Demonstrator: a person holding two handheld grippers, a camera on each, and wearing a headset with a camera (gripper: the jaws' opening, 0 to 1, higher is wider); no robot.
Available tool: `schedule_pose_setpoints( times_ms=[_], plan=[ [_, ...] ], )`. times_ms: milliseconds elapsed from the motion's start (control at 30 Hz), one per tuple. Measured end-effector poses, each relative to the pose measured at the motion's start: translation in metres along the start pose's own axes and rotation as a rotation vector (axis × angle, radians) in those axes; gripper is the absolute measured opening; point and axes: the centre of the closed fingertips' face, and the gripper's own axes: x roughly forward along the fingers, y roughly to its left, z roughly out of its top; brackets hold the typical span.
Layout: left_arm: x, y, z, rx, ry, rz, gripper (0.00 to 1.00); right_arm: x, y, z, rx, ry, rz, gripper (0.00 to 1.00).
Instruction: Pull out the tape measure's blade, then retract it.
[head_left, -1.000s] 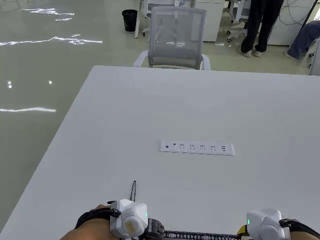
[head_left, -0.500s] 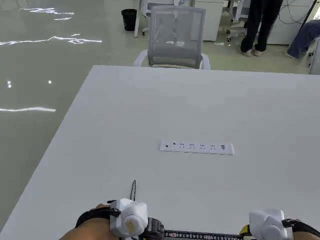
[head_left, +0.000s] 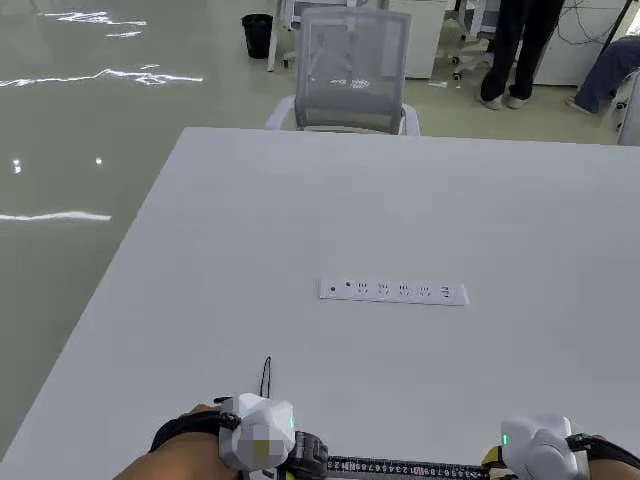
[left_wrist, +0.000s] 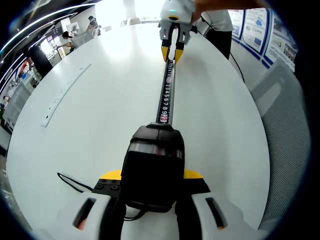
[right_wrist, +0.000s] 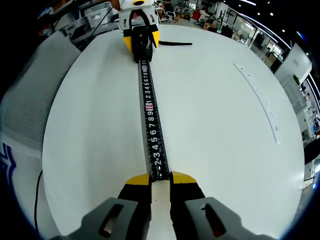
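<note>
My left claw (left_wrist: 151, 175) is clamped on the black plastic tape measure case (left_wrist: 152, 150) at the near edge of the white tabletop (head_left: 300, 200). My right claw (right_wrist: 160, 180) pinches the tip of the dark numbered metal blade (right_wrist: 150, 115), which runs straight between the two over the surface. Against a second ago, my right claw sits slightly further from the left, so a little more blade is out. I judge the pull nearly done, with retraction next. Beyond lie a flat white power strip (head_left: 393, 292) and a grey mesh office chair (head_left: 352, 70).
</note>
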Motion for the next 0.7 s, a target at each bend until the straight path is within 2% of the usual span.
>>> schedule_pose_setpoints(
  times_ms=[200, 467, 667, 700],
  plan=[
    [0.002, 0.001, -0.0005, 0.0, 0.009, -0.001, 0.34, 0.0003, -0.0002, 0.0007, 0.044, -0.023, -0.002, 0.11],
    [0.0016, 0.0005, -0.0003, 0.002, 0.012, 0.003, 0.34, 0.0015, 0.0003, 0.0018, 0.022, -0.006, -0.004, 0.12],
    [0.0012, 0.0005, -0.0003, 0.004, 0.011, 0.004, 0.34, 0.0018, -0.0006, 0.003, 0.049, -0.019, -0.027, 0.14],
    [0.0011, 0.0004, -0.0001, 0.005, 0.01, 0.005, 0.34, 0.0015, -0.0009, 0.0033, 0.033, -0.021, -0.033, 0.14]
  ],
)
